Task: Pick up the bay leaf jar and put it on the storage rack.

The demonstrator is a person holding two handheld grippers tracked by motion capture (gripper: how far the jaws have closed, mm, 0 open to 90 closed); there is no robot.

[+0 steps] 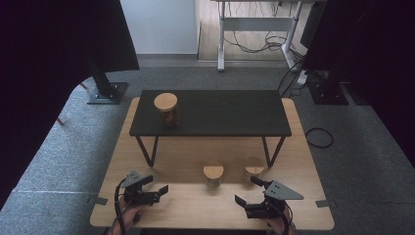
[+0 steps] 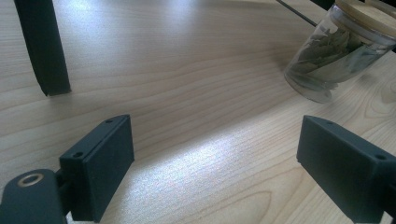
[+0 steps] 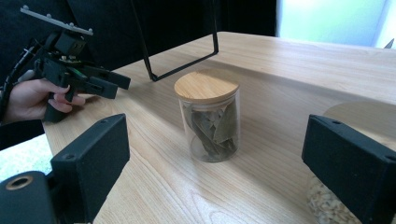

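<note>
While both grippers hover spread and empty near the table's front edge, no jar is in a grip yet.

One wooden-lidded jar [image 1: 167, 109] already stands at the left end of the black shelf [image 1: 220, 113]; judged from that, the shelving looks begun. The leaf jar [image 1: 213, 175] and a second jar [image 1: 254, 173] sit on the table [image 1: 293, 205] under the shelf's front edge. The right gripper [image 1: 247, 191] faces the leaf jar, and the left gripper [image 1: 156, 185] rests apart near the front left corner.
</note>
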